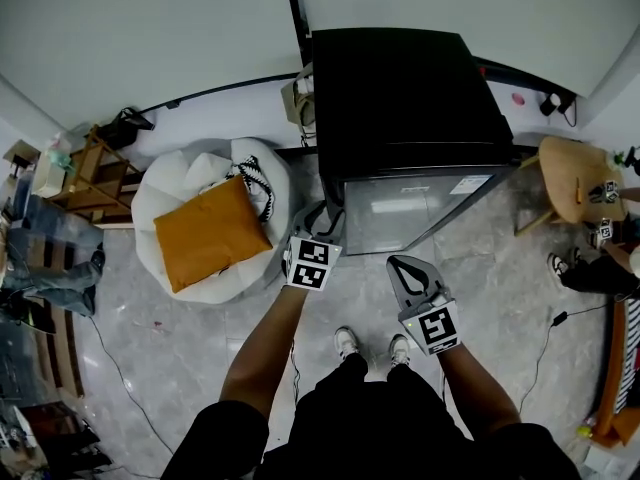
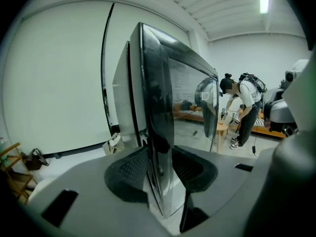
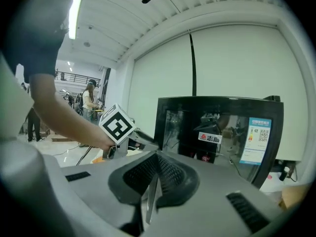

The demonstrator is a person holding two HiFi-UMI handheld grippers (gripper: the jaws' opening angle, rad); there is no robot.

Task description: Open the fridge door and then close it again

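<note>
Far left, a wooden shelf (image 1: pixel 95 168) stands against the wall. Next to it a white beanbag (image 1: pixel 190 173) carries an orange cushion (image 1: pixel 210 233). Just right of the beanbag I have the left gripper (image 1: pixel 325 223) up at the left edge of the fridge door (image 1: pixel 415 208). In the left gripper view its jaws stand wide apart with that glossy door edge upright between them. The ribbed pads (image 2: pixel 133 169) flank the edge on either side, and I see no pad pressing on it, so it has hold of nothing. The black fridge (image 1: pixel 410 98) sits on the floor with its back to the wall, its door facing me. I cannot tell from these views whether the door is fully closed or slightly ajar. The right gripper (image 1: pixel 402 268) hangs in front of the door, apart from it. Its jaws are brought together at the tips with nothing between them. Further right a round wooden stool (image 1: pixel 575 173) stands near the fridge's right side.
</note>
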